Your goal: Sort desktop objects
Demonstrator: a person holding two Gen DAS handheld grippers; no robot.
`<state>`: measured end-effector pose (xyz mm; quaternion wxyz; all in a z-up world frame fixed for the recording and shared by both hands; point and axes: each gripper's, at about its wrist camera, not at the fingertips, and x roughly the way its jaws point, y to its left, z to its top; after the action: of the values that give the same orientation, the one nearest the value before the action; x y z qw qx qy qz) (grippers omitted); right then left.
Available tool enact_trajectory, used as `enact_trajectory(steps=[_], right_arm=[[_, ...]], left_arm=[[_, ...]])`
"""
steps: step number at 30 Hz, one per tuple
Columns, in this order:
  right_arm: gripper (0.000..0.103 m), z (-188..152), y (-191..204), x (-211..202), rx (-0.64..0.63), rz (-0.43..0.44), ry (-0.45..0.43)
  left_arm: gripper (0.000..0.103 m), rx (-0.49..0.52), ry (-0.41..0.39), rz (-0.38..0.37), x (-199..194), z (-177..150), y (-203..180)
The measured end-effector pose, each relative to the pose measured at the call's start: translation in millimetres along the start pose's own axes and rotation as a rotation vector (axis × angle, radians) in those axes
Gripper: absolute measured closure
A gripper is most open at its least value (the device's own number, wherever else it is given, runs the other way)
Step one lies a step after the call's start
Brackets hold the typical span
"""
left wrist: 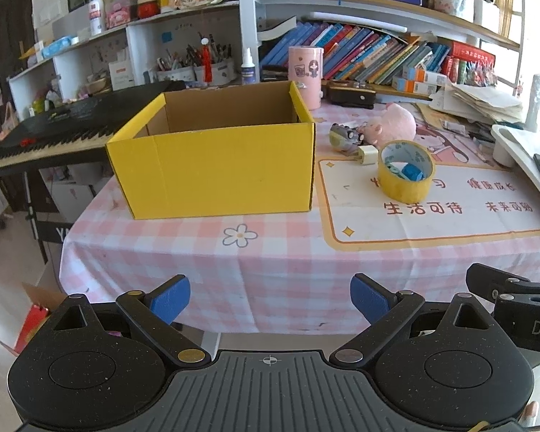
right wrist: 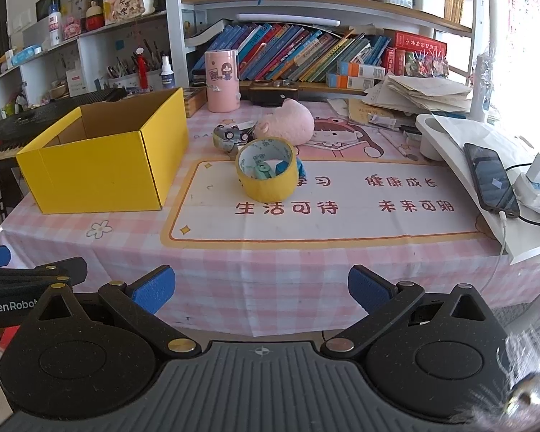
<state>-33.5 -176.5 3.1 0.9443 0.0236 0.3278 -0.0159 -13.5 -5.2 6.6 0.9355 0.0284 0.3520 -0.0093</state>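
Observation:
An open yellow cardboard box [left wrist: 216, 169] [right wrist: 100, 172] stands on the left of the pink checked table, its inside showing bare. To its right lie a roll of yellow tape [left wrist: 406, 171] [right wrist: 268, 174] on its side, a pink plush toy [left wrist: 392, 122] [right wrist: 288, 122], a small toy car [left wrist: 343, 136] [right wrist: 228, 138] and a white plug [left wrist: 367, 154]. Small blue and green bits show through the roll's hole. My left gripper [left wrist: 270, 298] hangs open before the table's front edge, nothing between its fingers. My right gripper [right wrist: 261, 288] is open too, level with it on the right.
A pink cylindrical tin [right wrist: 222, 81] stands behind the box. Books and shelves [right wrist: 306, 54] fill the back. A black keyboard [left wrist: 46, 136] juts past the table's left edge. At right lie a paper stack [right wrist: 424, 95], a white stand, a phone [right wrist: 489, 180] and a power strip.

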Motion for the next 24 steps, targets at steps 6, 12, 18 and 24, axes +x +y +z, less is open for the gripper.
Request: enact_trajectory(steps=[6,12,18,24], right_arm=[[0.0,-0.4,-3.7,-2.1,0.02,0.001,-0.002],[0.0,0.1,-4.4,-1.5,0.021,0.0,-0.001],[0.0,0.4,-4.6,-1.1,0.022,0.001,-0.001],[0.0,1.2,-5.6,0.8,0.03,-0.004,-0.001]], left_arm=[[0.006,0.002,-0.004,0.002,-0.4,0.8,-0.1],[0.006,-0.004,0.003,0.004,0.8,1.1,0.4],[0.006,-0.005,0.005,0.004,1.5,1.4,1.0],[0.006,-0.004,0.003,0.004,2.4,1.6,0.8]])
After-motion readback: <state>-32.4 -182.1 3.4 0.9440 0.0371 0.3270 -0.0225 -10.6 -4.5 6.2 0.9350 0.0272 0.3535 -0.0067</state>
